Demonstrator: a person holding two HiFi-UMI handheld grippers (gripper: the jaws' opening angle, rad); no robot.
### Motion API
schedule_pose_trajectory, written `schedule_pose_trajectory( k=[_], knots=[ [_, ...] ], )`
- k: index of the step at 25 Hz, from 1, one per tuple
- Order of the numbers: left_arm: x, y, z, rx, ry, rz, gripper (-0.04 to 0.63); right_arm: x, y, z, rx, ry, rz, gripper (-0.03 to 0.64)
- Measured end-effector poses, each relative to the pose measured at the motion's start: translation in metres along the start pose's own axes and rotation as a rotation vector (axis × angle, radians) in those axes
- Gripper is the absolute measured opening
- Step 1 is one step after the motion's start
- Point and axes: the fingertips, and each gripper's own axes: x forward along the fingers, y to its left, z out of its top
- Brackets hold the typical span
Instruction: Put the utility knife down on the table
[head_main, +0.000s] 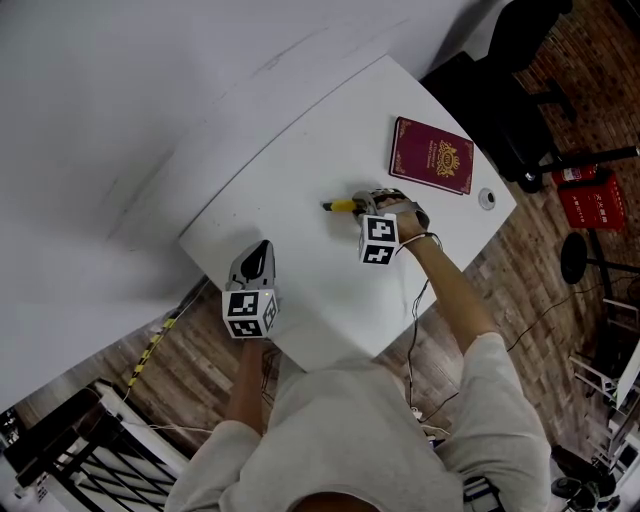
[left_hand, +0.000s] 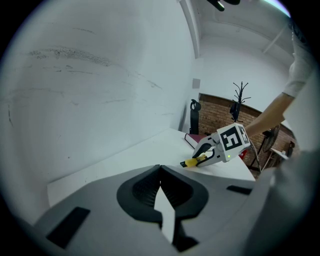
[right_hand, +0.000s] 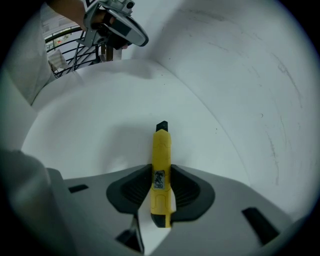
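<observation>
The head view alone takes in the whole white table (head_main: 300, 150), smooth and round-cornered. A maroon booklet (head_main: 431, 156) with a gold crest lies at 1 o'clock from the right gripper (head_main: 362, 205), and a small round disc (head_main: 486, 198) sits near the table's edge at 3 o'clock. The left gripper (head_main: 258, 250) is at 8 o'clock, close to the near edge. Only the right gripper view shows the grip. The knife (right_hand: 161, 165), a slim yellow plastic bar with a black tip and a small label, stands between the ribbed dark pads. Both pads lie against its flanks, and its tip points to 12 o'clock over the table. From the head view the knife juts toward 9 o'clock. Whether it touches the tabletop I cannot tell, though the left gripper view shows it low over the surface. That view shows its own jaws meeting at the tips with nothing between them, only a wedge of table visible below. It also catches a brick wall (left_hand: 220, 107) and a branched black coat stand (left_hand: 240, 97), which neither other view shows.
</observation>
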Motion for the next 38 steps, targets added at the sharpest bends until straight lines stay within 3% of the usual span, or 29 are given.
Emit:
schedule_pose_trajectory(
  k=[6, 15, 21, 30, 38],
  knots=[
    [-0.003, 0.002, 0.001, -0.001, -0.004, 0.007, 0.006, -0.001, -0.005, 0.0, 0.01, -0.006, -0.01, 0.15],
    [-0.008, -0.002, 0.003, 0.003, -0.014, 0.011, 0.007, -0.011, -0.001, -0.001, 0.03, -0.01, -0.032, 0.126],
    [-0.013, -0.013, 0.007, 0.018, -0.024, -0.006, 0.007, -0.028, 0.009, 0.0, 0.152, -0.048, -0.056, 0.083],
    [-0.025, -0.033, 0.013, 0.046, -0.045, -0.037, 0.006, -0.054, 0.033, -0.006, 0.207, -0.046, -0.101, 0.0],
    [-0.045, -0.047, 0.017, 0.07, -0.07, -0.054, 0.006, -0.088, 0.043, -0.002, 0.351, -0.095, -0.152, -0.002]
  ],
)
